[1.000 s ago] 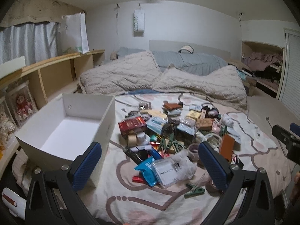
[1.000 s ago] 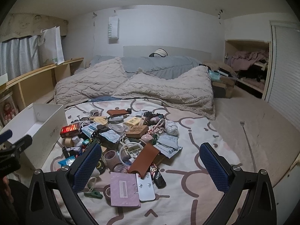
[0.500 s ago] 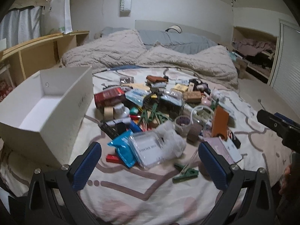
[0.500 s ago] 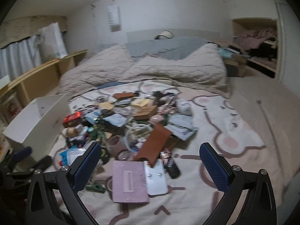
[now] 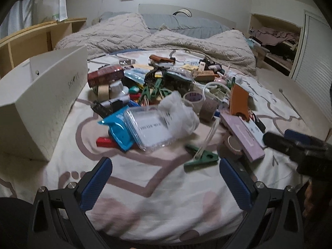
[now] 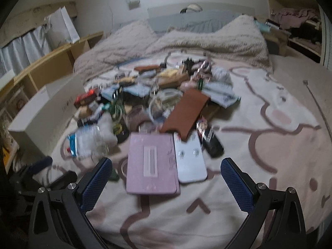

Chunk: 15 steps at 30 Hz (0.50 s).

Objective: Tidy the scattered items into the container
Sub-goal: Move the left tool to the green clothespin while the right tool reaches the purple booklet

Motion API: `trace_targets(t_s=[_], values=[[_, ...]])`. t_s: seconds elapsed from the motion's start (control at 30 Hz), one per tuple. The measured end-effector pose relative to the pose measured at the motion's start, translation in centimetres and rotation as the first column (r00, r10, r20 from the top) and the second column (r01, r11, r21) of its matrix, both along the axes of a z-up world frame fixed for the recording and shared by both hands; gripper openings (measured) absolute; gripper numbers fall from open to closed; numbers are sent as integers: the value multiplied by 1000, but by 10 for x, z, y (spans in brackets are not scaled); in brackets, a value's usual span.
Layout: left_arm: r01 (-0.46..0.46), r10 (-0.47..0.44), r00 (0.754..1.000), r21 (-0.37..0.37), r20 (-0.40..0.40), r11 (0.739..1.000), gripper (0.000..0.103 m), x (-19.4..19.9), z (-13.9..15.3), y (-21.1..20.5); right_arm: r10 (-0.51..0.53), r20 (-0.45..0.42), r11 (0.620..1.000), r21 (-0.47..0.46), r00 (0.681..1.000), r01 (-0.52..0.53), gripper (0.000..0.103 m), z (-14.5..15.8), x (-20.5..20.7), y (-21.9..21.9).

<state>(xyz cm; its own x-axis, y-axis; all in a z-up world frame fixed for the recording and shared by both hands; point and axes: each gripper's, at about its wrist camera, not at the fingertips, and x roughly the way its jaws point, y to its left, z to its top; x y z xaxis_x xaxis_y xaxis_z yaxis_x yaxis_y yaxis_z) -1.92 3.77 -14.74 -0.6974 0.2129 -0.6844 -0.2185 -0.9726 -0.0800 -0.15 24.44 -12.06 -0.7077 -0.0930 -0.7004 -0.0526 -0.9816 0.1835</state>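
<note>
A pile of scattered small items lies on the patterned bedsheet (image 5: 166, 178). Nearest my left gripper (image 5: 166, 184), which is open and empty, are a clear plastic packet (image 5: 153, 127), a blue pouch (image 5: 117, 127) and a green clip (image 5: 200, 159). The white box (image 5: 43, 99) stands at the left, its inside hidden. My right gripper (image 6: 167, 183) is open and empty, just short of a pink notebook (image 6: 151, 164) and a white flat case (image 6: 189, 159). A brown leather sleeve (image 6: 185, 112) lies beyond them. The white box (image 6: 44, 114) sits far left in the right wrist view.
Crumpled beige blankets (image 5: 166, 39) cover the far half of the bed. A wooden shelf (image 5: 35, 37) runs along the left wall. A shelf of clothes (image 5: 276, 41) is at the right. The other gripper (image 5: 298, 147) shows at the right of the left wrist view.
Both grippers have dropped lower and moved closer to the pile; the items now loom larger. The box interior has gone out of sight. Both jaws stayed wide apart.
</note>
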Motion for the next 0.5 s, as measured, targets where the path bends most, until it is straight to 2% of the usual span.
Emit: trace_targets(t_s=[0.17,0.27,0.43,0.5], values=[[10,-10,1000,14,9,1000,103,3,-5,1,34,85,999,-42,996,-31,103,-21,0,-6],[9,-10,999,8,38,1000,103,0,-7,2,42,142,992,-120,989,-25,103,-34,-4,-4],[-1,1,998,0,58,1000,103,-1,-12,1,52,140,981,-191,989,-25,102,-38,-9,-1],[3,-3,999,-7,54,1000,103,1,-14,2,66,128,977,-208,990,-39,86,-37,-11,-1]])
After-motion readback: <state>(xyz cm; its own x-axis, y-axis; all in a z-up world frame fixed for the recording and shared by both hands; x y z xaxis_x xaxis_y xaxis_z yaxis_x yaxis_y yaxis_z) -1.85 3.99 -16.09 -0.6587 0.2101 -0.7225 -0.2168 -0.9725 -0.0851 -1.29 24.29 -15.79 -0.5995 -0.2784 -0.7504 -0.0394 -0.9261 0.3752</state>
